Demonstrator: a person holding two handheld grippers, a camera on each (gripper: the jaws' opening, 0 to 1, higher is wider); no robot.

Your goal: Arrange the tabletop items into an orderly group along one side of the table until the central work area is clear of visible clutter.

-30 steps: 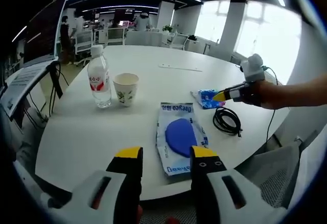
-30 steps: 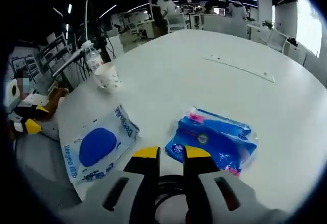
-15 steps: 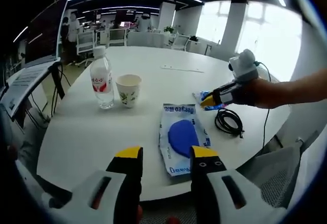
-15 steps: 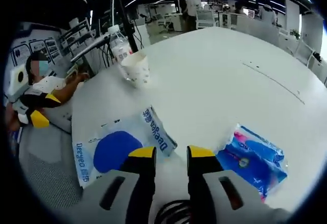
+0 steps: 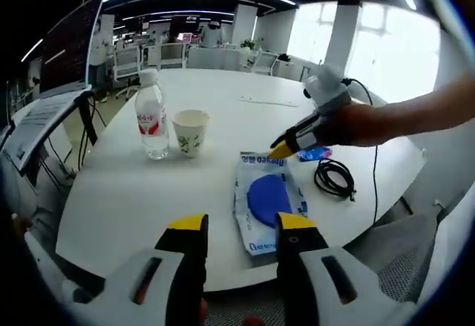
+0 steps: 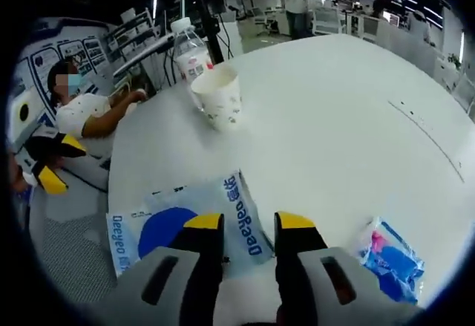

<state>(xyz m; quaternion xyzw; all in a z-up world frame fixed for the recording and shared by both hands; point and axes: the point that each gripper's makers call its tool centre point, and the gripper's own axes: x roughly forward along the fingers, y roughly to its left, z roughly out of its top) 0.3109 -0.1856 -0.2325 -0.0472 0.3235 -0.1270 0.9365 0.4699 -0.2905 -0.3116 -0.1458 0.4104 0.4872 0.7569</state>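
A white pouch with a blue oval [image 5: 266,201] lies flat on the round white table [image 5: 111,192], just beyond my left gripper [image 5: 241,226], which is open and holds nothing. My right gripper [image 5: 284,148], held by a hand, hovers at the pouch's far edge. In the right gripper view it [image 6: 249,223] stands open above that pouch [image 6: 167,226]. A water bottle [image 5: 152,124] and a paper cup [image 5: 191,131] stand side by side at the left. A small blue tissue pack [image 5: 315,153] and a coiled black cable [image 5: 334,179] lie at the right.
The cup [image 6: 217,97] and bottle [image 6: 191,50] stand ahead of the right gripper, the tissue pack [image 6: 393,261] to its right. My left gripper [image 6: 48,164] shows off the table's edge, beside a seated person [image 6: 85,111]. Office desks and chairs stand beyond the table.
My right gripper has moved left, away from the tissue pack and cable, to the far edge of the pouch. The left gripper has stayed in place, still open.
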